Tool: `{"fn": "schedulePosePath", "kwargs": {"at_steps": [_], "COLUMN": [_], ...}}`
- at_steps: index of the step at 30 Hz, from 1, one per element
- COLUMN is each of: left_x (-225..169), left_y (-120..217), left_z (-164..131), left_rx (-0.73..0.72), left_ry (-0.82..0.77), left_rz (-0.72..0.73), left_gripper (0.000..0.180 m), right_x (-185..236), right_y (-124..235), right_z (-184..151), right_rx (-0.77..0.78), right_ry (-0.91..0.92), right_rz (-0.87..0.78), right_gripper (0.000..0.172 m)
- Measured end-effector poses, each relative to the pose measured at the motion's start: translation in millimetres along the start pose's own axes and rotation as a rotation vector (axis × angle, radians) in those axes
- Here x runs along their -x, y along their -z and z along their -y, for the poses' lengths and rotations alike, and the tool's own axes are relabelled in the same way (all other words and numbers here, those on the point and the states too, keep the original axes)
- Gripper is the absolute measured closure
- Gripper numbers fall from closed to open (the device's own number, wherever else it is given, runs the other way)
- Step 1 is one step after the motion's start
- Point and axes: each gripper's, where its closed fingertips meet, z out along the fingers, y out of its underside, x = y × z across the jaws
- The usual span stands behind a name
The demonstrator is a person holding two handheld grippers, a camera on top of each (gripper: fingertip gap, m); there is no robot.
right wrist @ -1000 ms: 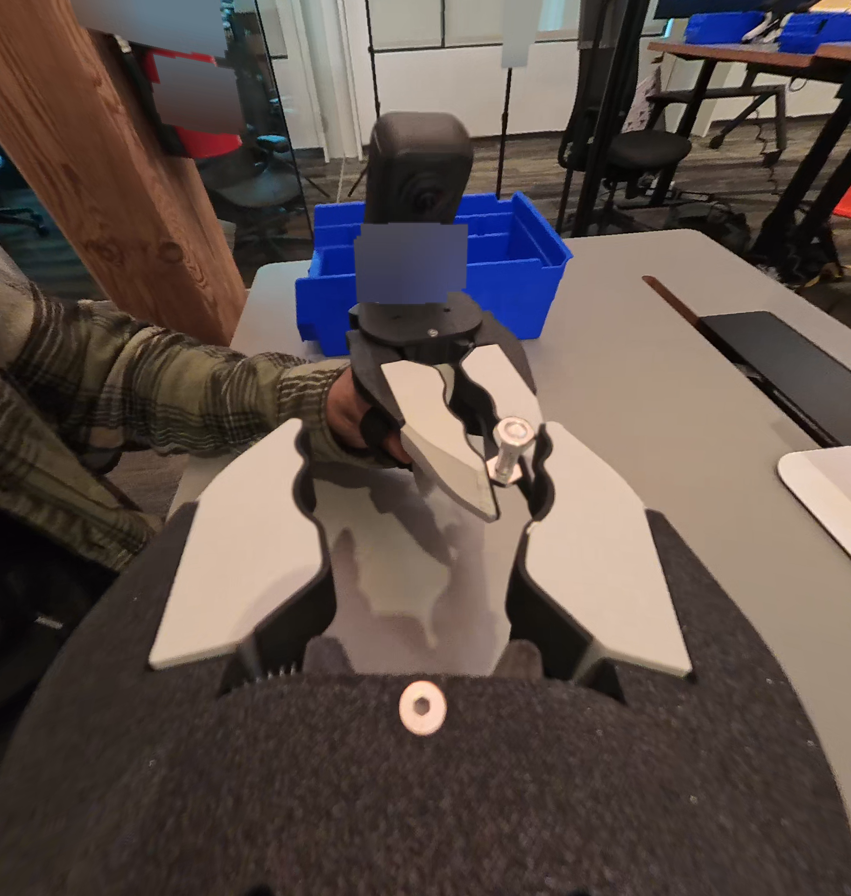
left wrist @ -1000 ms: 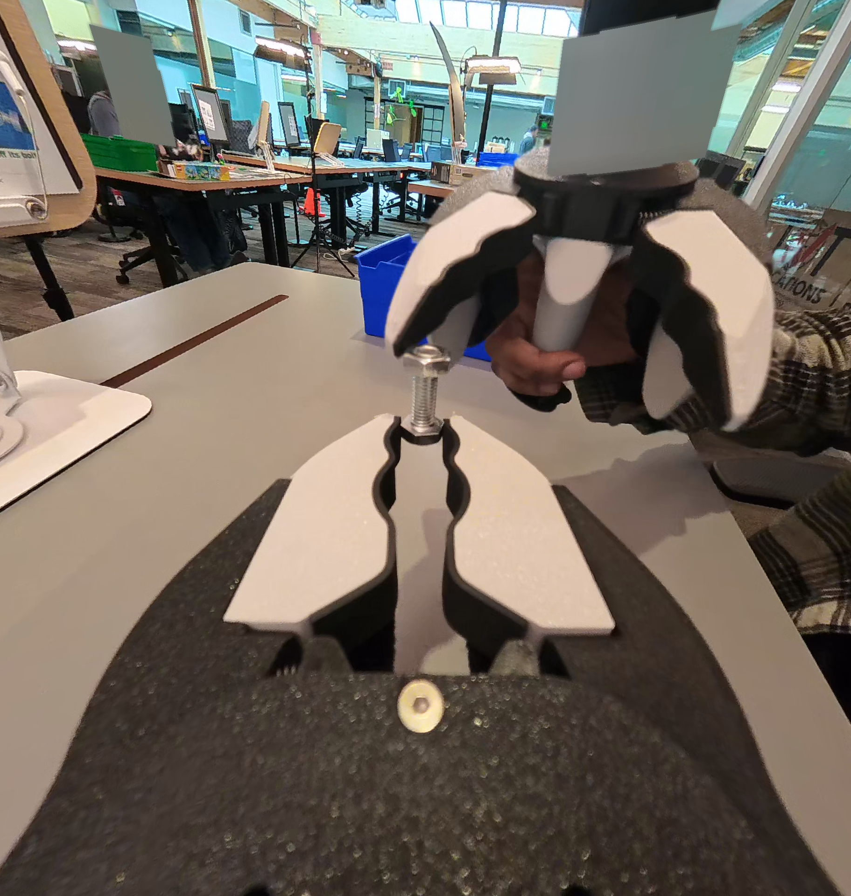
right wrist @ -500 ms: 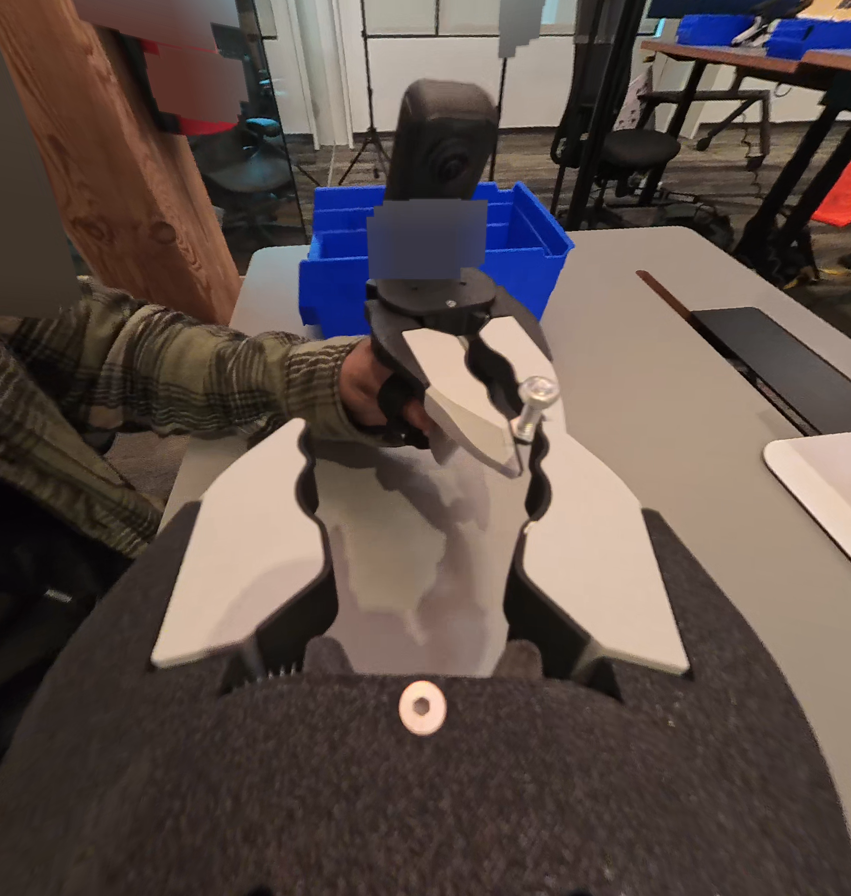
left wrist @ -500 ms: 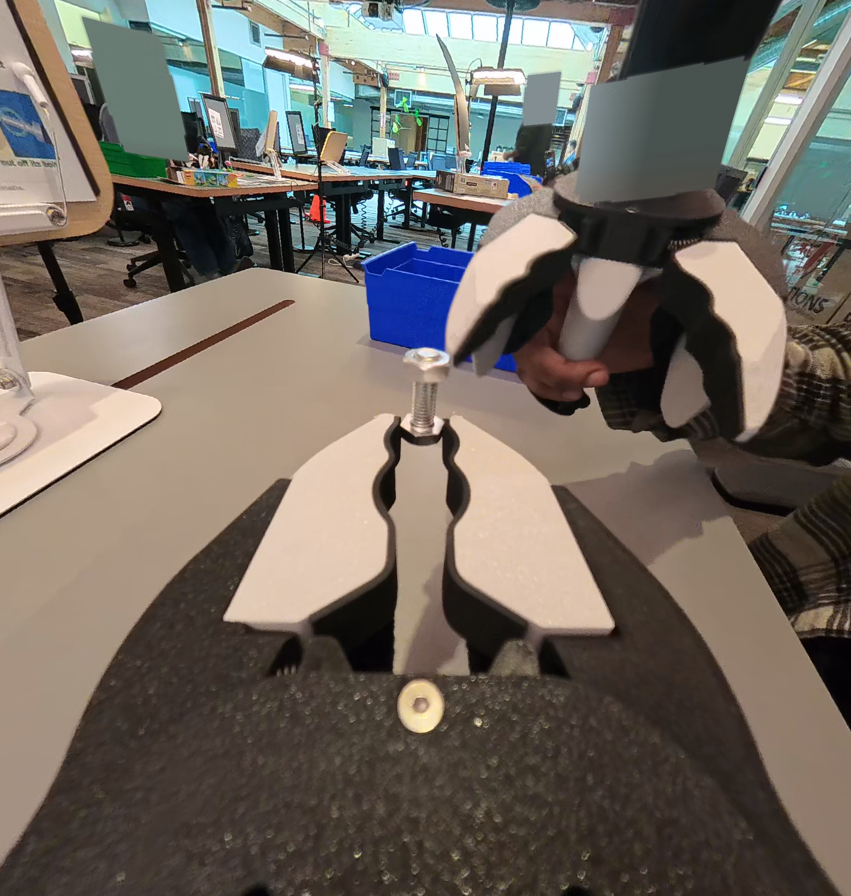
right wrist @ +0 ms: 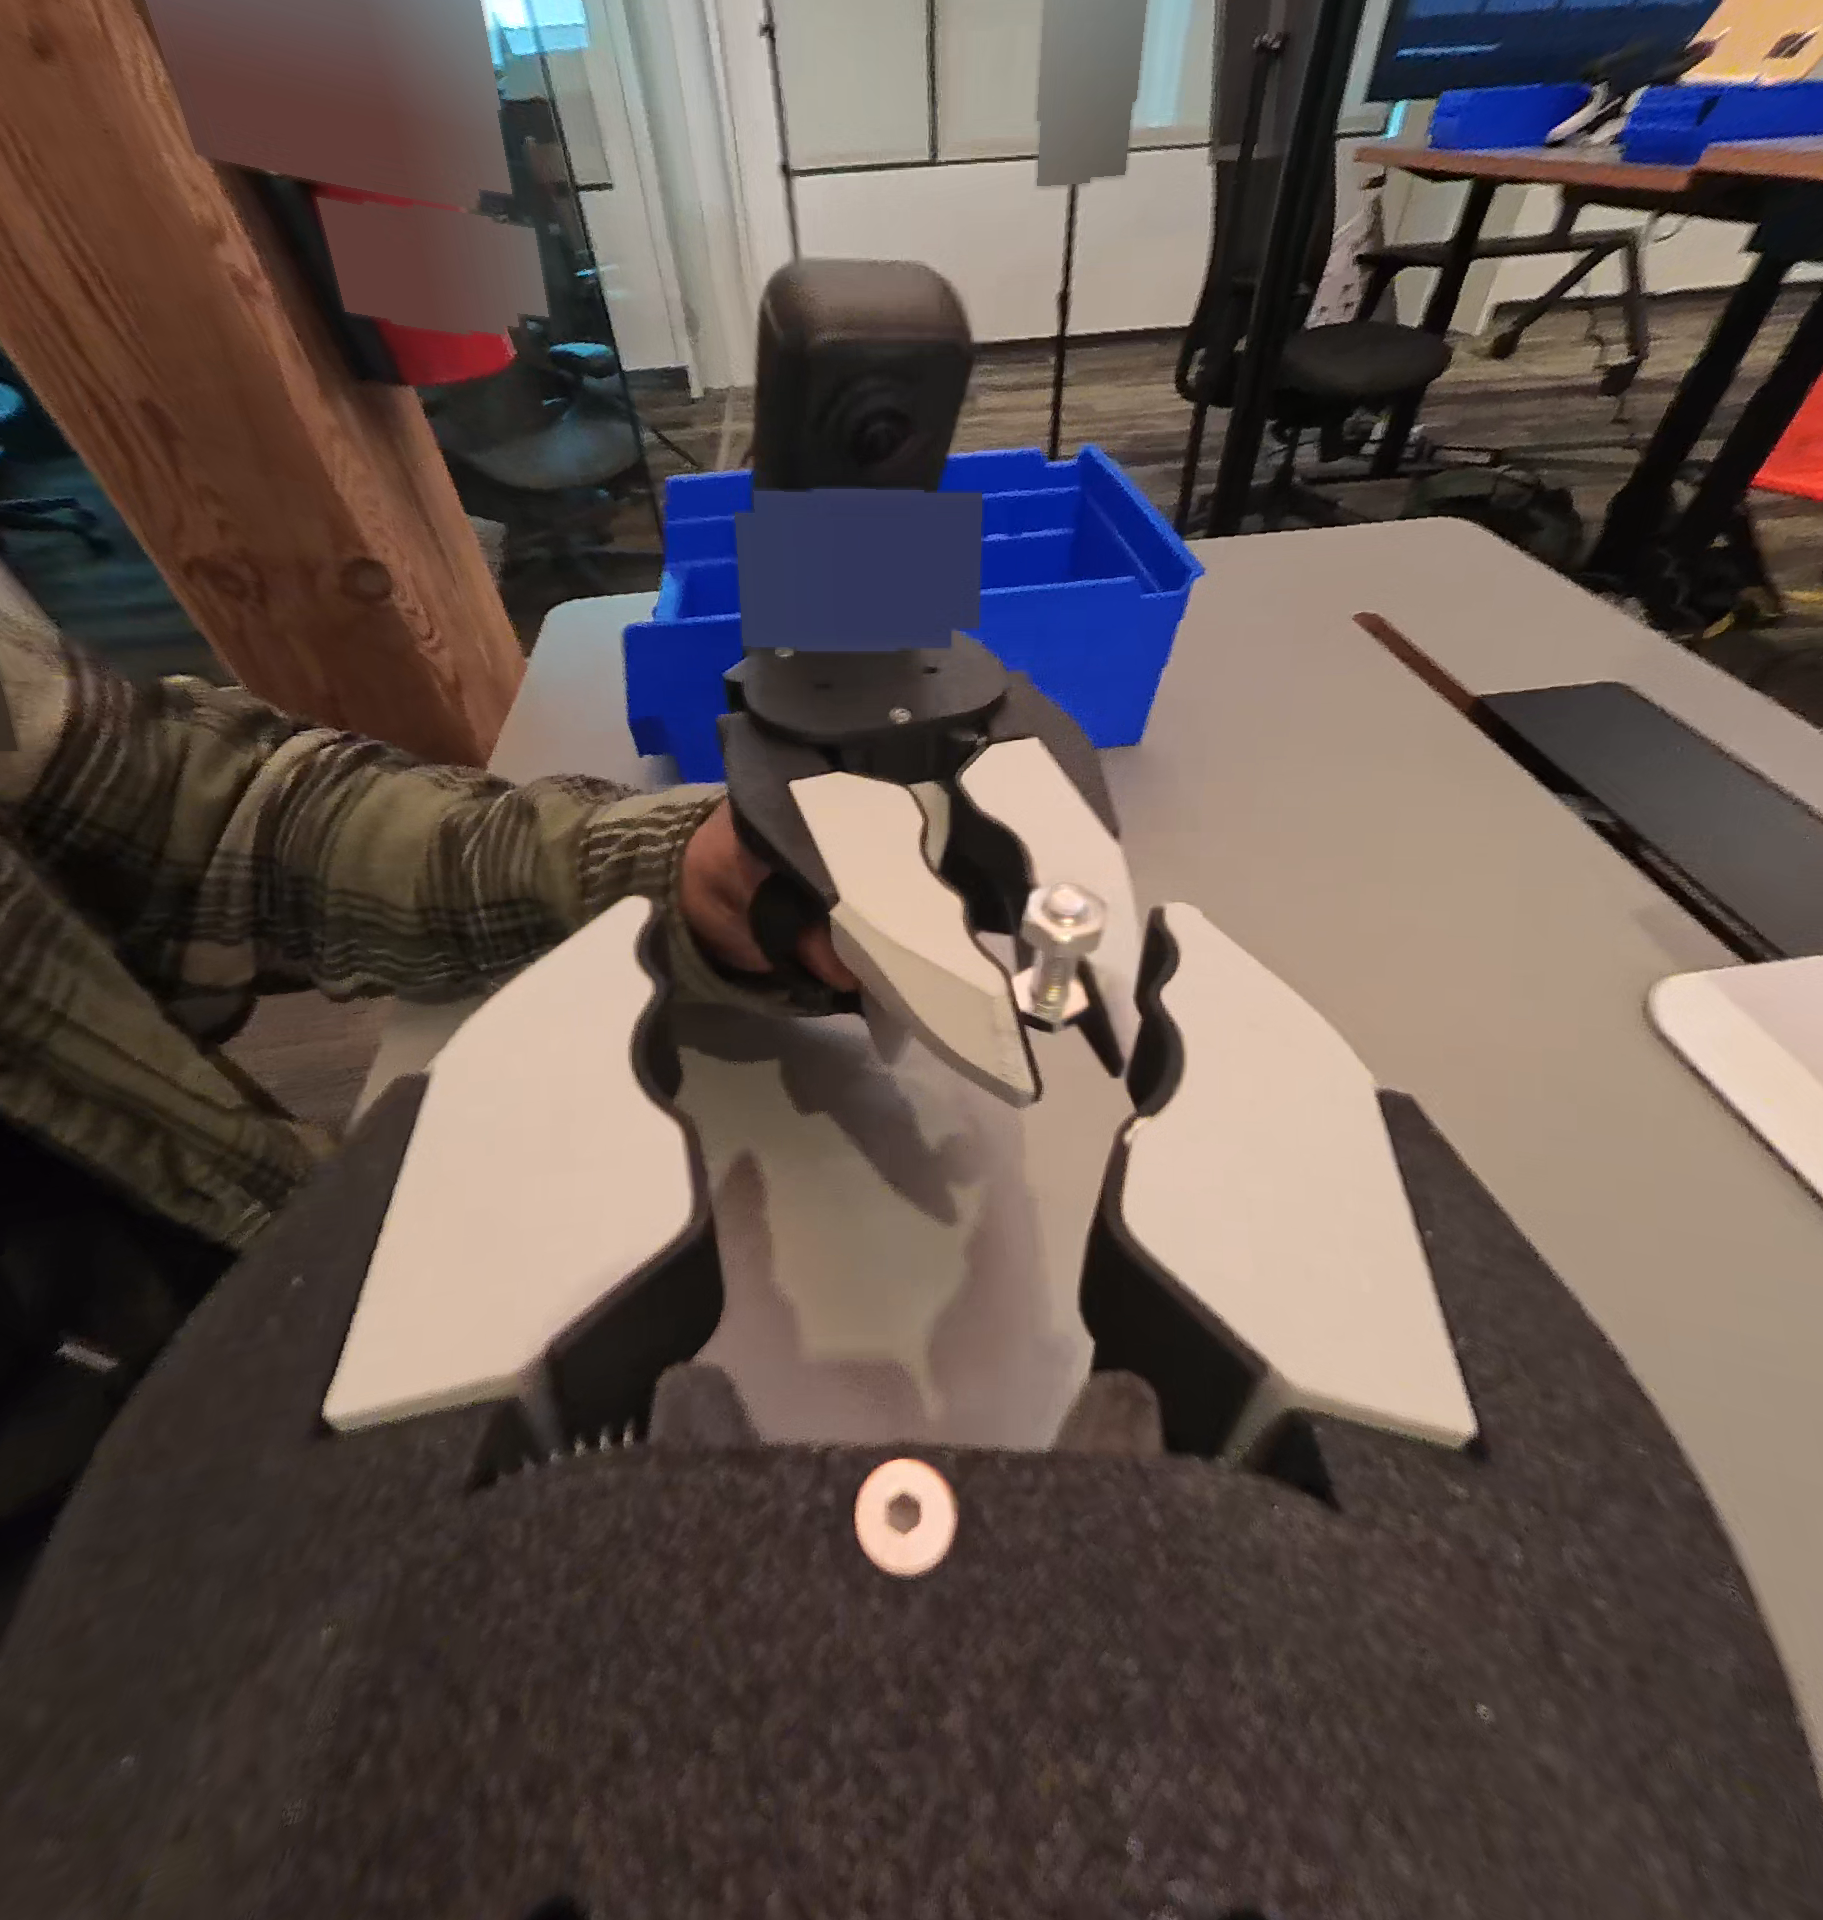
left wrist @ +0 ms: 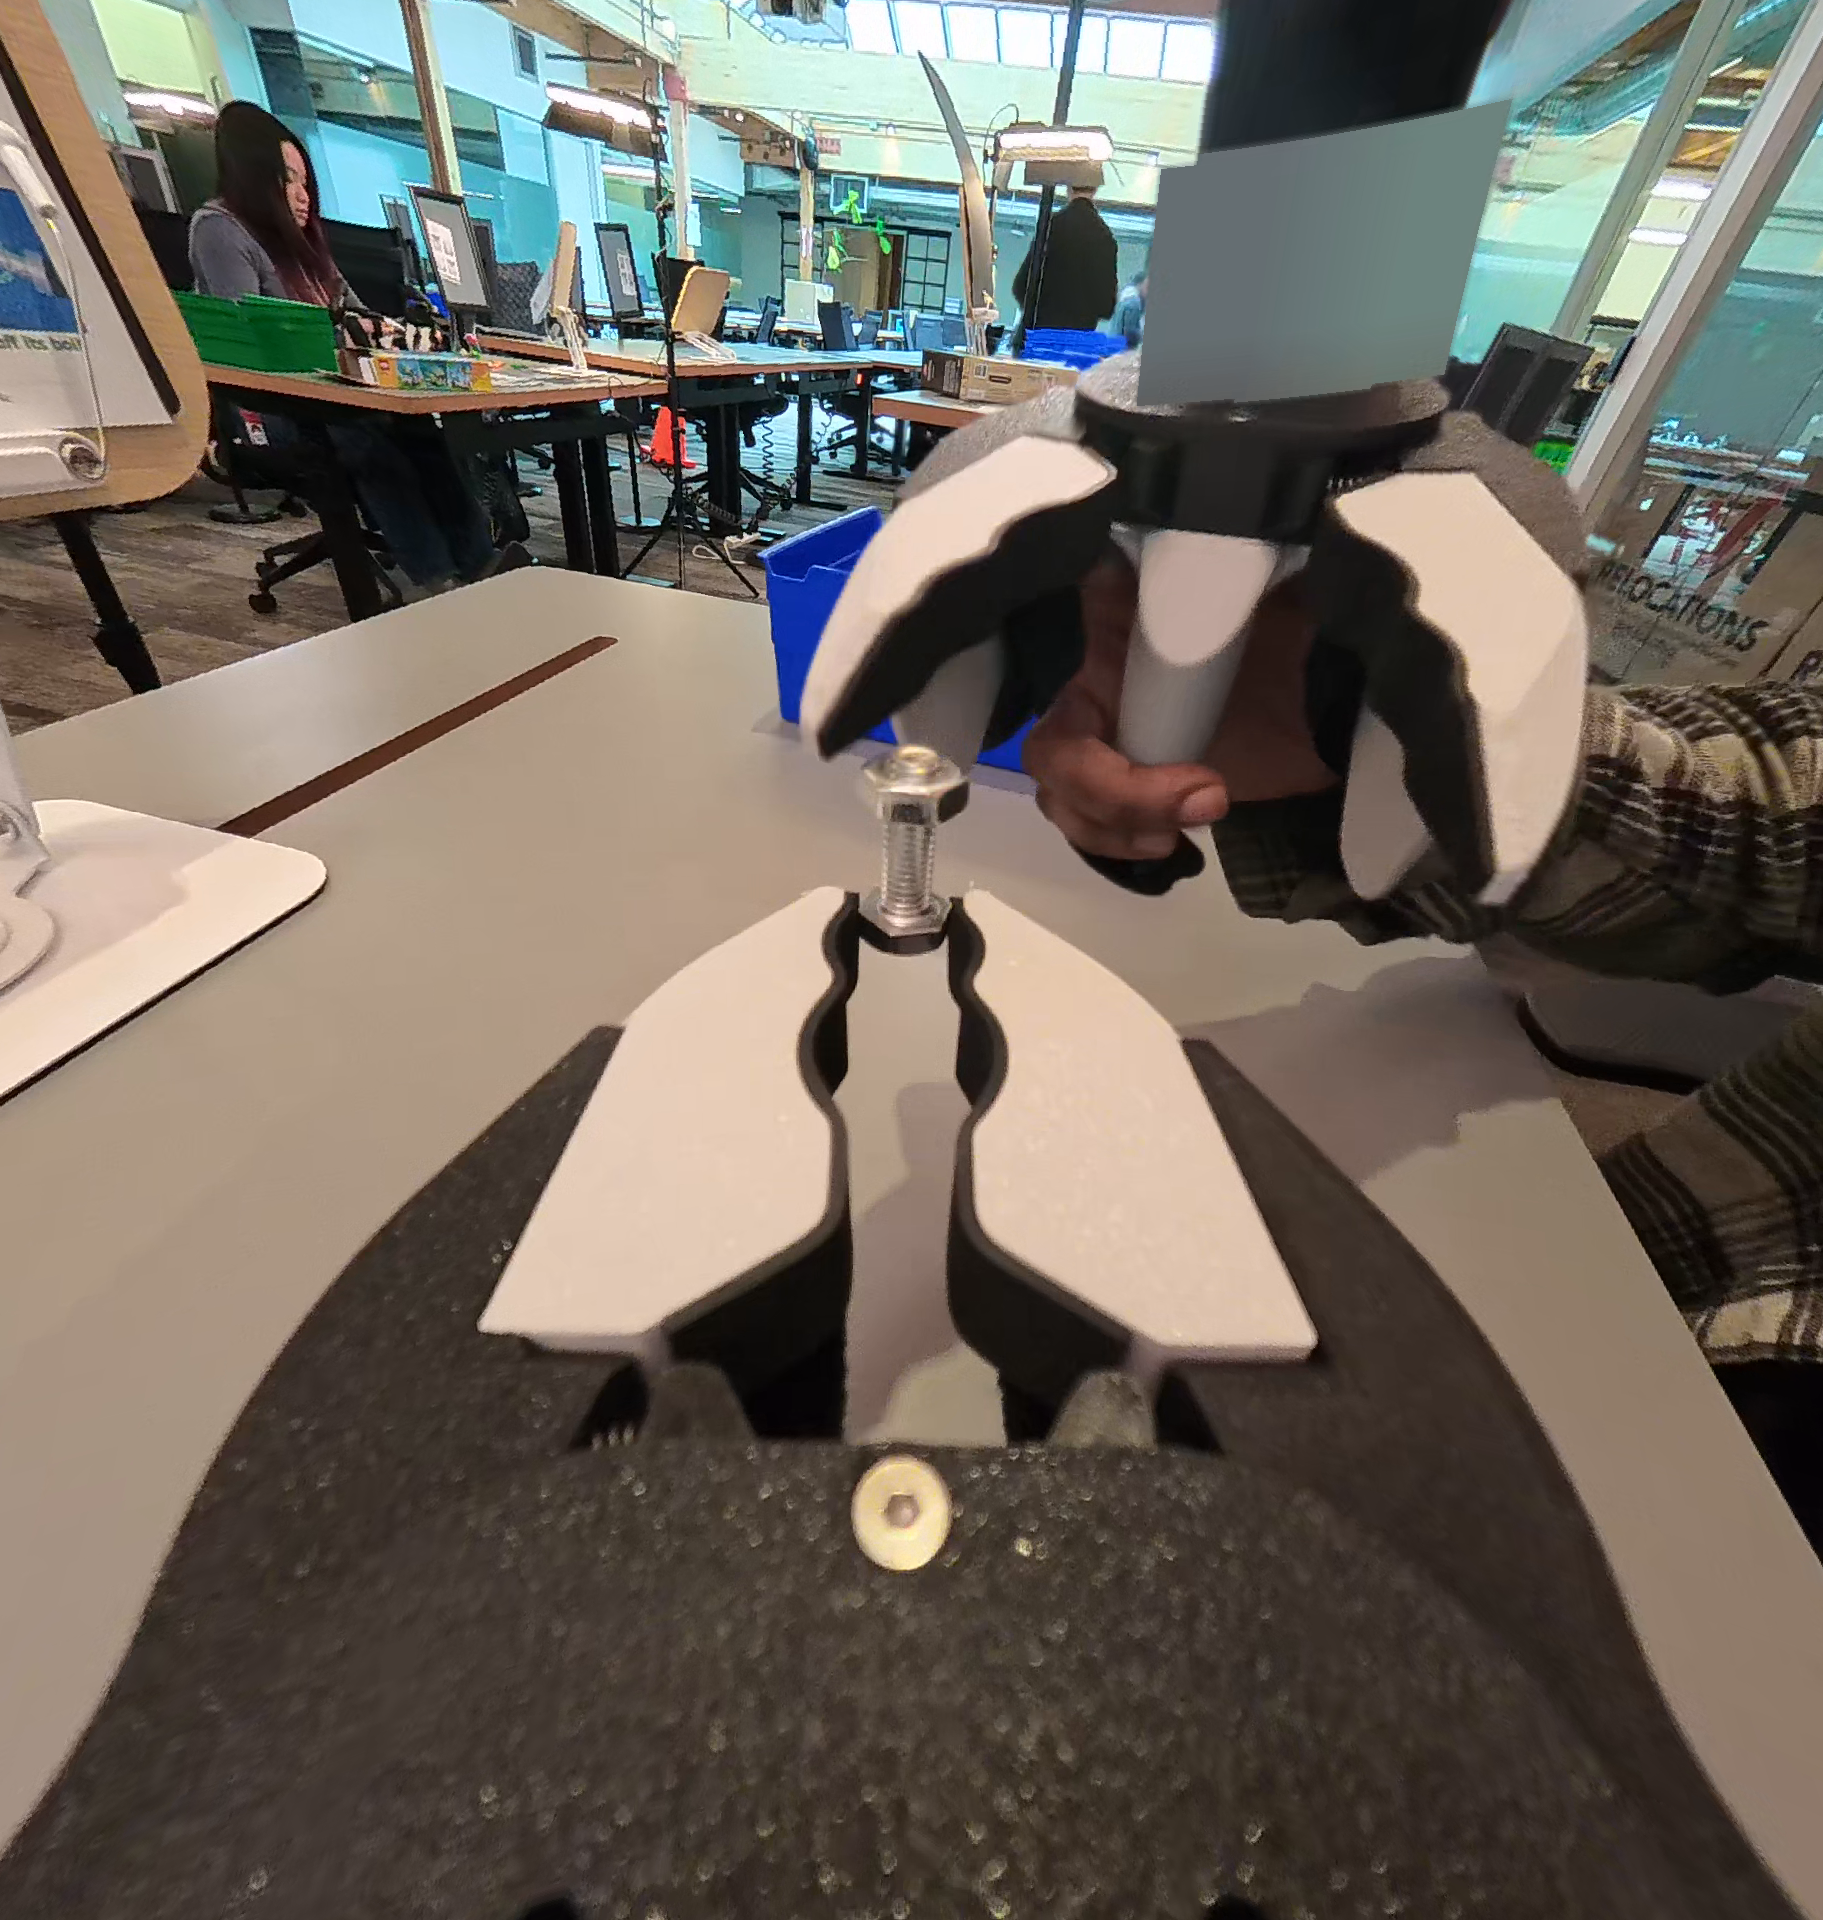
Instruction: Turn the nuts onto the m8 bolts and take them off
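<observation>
The grey table [left wrist: 471,935] leaves open room all around the bolt [left wrist: 907,862]; the blue bin [right wrist: 1073,592] sits behind it; the left gripper [left wrist: 902,925] clamps the bolt's hex head, shaft upright; the right gripper [left wrist: 1146,790], spread wide and empty, hovers beside the nut [left wrist: 912,795] at the bolt's top; small, rigid, slick steel, probably best pinched across its flats.

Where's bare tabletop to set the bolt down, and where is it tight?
Free: grey table between white base plate and left gripper; also right of it, short of the black pad. Tight: around the bolt, right gripper, blue bin.
</observation>
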Motion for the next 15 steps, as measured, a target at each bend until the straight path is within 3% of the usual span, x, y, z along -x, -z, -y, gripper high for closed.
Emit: {"fn": "schedulePosePath", "kwargs": {"at_steps": [4,9,15], "left_x": [3,2,5], "left_y": [3,3,6], "left_z": [1,0,2], "left_rx": [-0.003,-0.002,-0.004], "left_ry": [0.002,0.006,0.007], "left_rz": [0.017,0.005,0.016], "left_gripper": [0.165,0.165,0.165], "right_x": [18,-4,14], "right_y": [3,3,2], "right_z": [-11,1,-11], "right_rx": [0.042,-0.011,0.037], "right_ry": [0.037,-0.004,0.036], "right_rz": [0.025,-0.008,0.033], "right_gripper": [0.093,0.087,0.092]}}
